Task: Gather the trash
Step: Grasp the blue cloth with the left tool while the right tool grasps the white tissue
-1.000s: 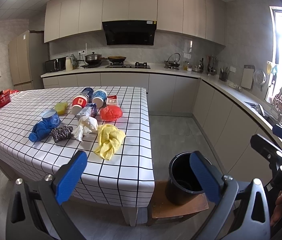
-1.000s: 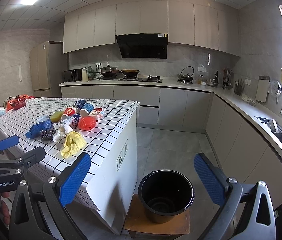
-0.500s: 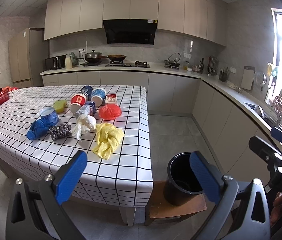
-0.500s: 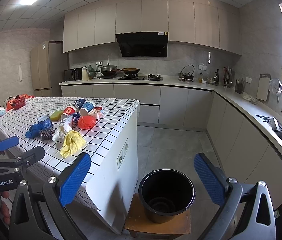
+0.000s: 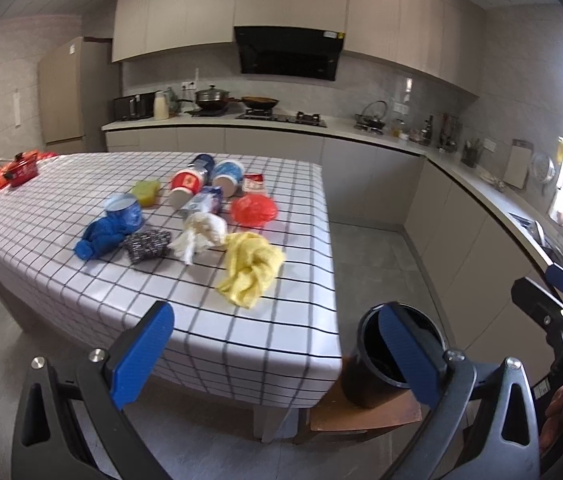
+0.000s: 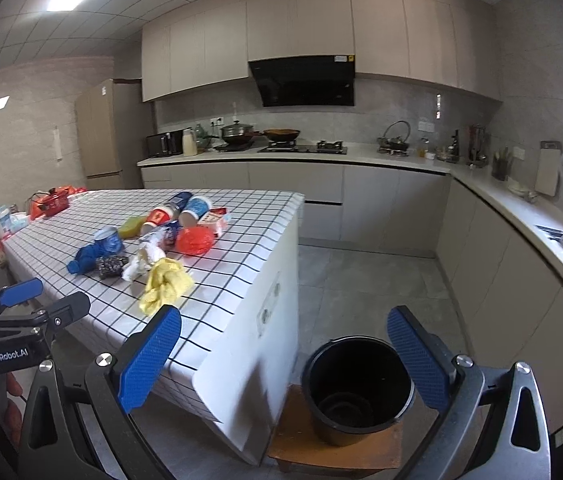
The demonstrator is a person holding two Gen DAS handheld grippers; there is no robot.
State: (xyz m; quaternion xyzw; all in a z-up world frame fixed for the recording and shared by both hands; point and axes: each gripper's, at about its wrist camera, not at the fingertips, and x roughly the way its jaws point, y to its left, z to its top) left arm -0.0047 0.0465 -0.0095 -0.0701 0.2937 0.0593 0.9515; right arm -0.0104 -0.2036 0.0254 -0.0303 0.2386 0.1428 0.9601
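Your grippers hover off the table, both with fingers spread and empty.
Left gripper [image 5: 277, 352] faces the yellow cloth [image 5: 251, 266] at frame centre; right gripper [image 6: 293, 356] frames the black bucket [image 6: 355, 384], lower right.

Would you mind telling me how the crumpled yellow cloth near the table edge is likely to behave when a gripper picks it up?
The yellow cloth lies bunched in soft folds, so it will probably be floppy and drape from the fingers. It looks light for its bulk. Its loose end nearest the table edge may dangle, so pinching the thick middle seems safer.
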